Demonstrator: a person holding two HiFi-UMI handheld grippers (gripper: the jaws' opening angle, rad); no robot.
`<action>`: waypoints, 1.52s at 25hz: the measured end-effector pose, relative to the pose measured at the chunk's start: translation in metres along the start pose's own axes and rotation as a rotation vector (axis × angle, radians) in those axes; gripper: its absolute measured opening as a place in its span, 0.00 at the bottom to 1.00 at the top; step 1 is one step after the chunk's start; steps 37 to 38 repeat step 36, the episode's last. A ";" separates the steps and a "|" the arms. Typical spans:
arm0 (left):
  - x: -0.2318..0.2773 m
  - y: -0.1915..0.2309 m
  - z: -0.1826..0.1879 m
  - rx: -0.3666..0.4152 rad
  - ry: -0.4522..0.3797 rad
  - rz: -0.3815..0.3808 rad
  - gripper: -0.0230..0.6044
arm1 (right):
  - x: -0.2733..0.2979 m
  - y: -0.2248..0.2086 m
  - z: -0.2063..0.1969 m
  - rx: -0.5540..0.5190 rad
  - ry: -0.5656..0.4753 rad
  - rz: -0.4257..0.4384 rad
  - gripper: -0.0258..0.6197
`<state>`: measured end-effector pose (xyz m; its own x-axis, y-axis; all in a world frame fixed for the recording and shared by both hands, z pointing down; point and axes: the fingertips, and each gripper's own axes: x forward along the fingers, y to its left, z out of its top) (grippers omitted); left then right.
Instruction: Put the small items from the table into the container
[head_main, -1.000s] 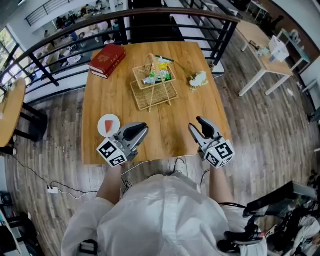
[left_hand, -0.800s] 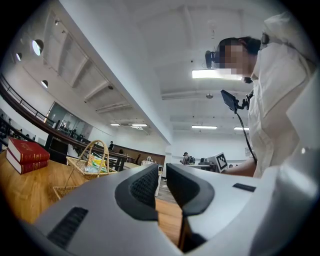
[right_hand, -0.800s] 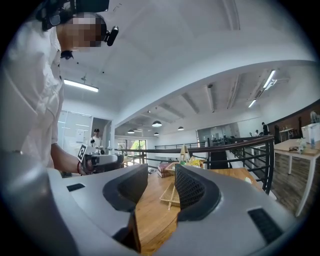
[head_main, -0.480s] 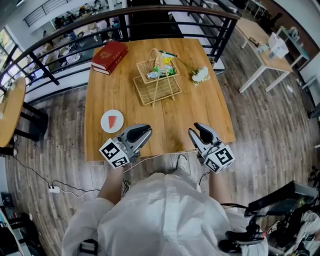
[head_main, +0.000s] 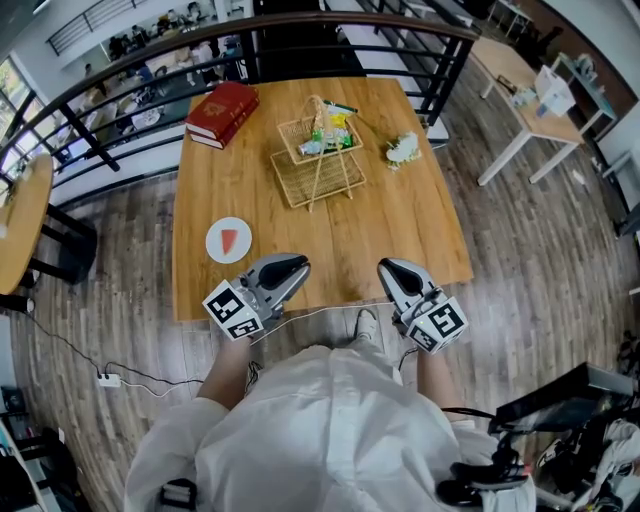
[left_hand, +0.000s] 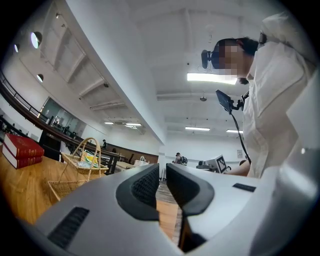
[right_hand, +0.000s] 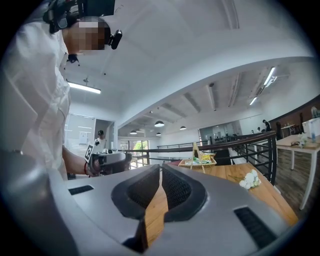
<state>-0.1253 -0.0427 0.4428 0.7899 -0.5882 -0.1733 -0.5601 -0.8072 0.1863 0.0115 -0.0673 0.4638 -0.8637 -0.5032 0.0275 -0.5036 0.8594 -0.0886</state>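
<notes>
Since a second before, both tongs had drawn back toward the person, from over the near part of the surface (head_main: 400, 215) to its near edge. The right tongs (head_main: 392, 268), which had stood wide apart, were closing and their tips had all but met, with nothing between them. The left tongs (head_main: 293, 266) were nearly together as before, with only a thin slit and bare wood showing through it. The basket, book, plate and flowers lay where they had been.

The wicker basket (head_main: 286, 135) stood at the far middle of the surface, well apart from both pairs of tongs. It was pale and open-woven, with an upright hoop handle. Green and yellow packets (head_main: 326, 137) were heaped inside it. A flat wicker panel (head_main: 315, 180) lay against its near side.

The surface was a light wooden tabletop. A red book (head_main: 222, 110) lay at its far left corner and a small bunch of white flowers (head_main: 404, 150) near its far right edge. A white plate (head_main: 229, 240) with a red slice on it lay at the near left, just beyond the left tongs. A thin white cable (head_main: 320, 314) ran along the near edge.

A dark metal railing (head_main: 300, 28) curved behind the surface, and the floor (head_main: 520, 260) was grey-brown planking. A second pale table (head_main: 525, 85) stood at the far right.
</notes>
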 end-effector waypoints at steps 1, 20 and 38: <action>-0.001 -0.001 -0.001 -0.001 0.001 0.001 0.09 | 0.000 0.003 0.000 0.000 0.000 0.005 0.09; -0.015 -0.006 0.005 0.003 -0.006 0.010 0.09 | -0.005 0.016 -0.001 0.014 0.005 0.005 0.07; -0.018 -0.003 0.000 0.009 -0.007 0.013 0.09 | -0.002 0.017 -0.004 0.002 0.005 0.017 0.07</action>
